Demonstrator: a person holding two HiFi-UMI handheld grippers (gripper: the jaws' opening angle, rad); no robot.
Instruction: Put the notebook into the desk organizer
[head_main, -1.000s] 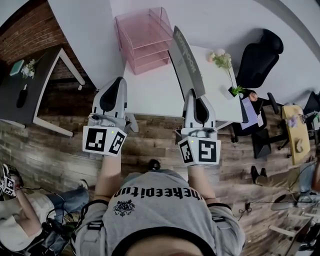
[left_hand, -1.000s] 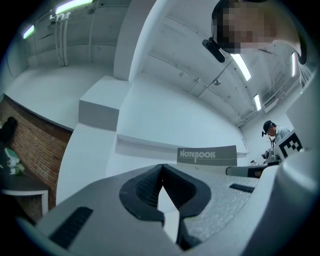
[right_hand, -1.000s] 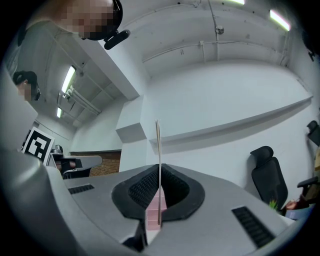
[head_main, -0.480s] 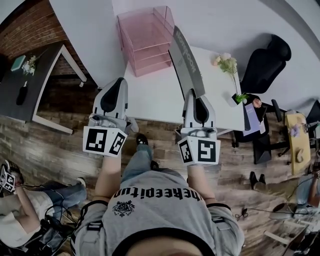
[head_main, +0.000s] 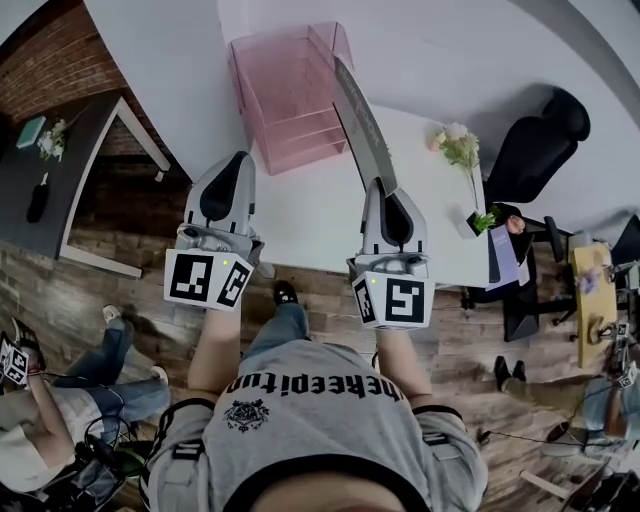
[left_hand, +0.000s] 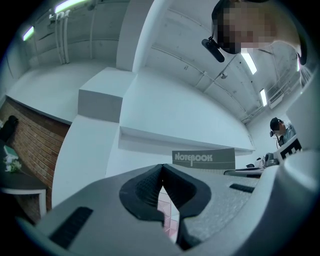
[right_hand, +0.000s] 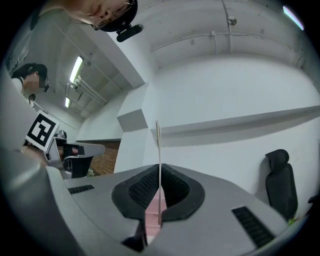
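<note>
Currently the notebook (head_main: 365, 125) is off the surface (head_main: 310, 215), carried on edge in the right gripper (head_main: 381, 188). Its grey cover faces left, and the left gripper view shows the printed title on it (left_hand: 203, 159). The right gripper view shows the notebook only as a thin vertical line (right_hand: 158, 150) rising from between the fingers. These fingers are clamped on its near end, one ribbed pad on each cover. In the head view the far end reaches over the near right corner of the pink organizer (head_main: 285, 95), which stands at the back of the surface against the wall.

Handling assessment:
- Weight: judged light, as the notebook is slim and one gripper holds it.
- Stiffness: the covers appear to hold straight, but most of its length hangs unsupported beyond the grip, so expect some flex or sway.
- Slip: the cover looks smooth. A grip at one end can let it pivot between the pads.
- Grip point: the end now held suits insertion, because the free end leads into a tray opening.

The left gripper (head_main: 237, 160) is to the left, over the front of the surface. Its fingers (left_hand: 161, 172) are together at the tips with nothing between them. The organizer looks like thin plastic and may slide if it is pushed.
</note>
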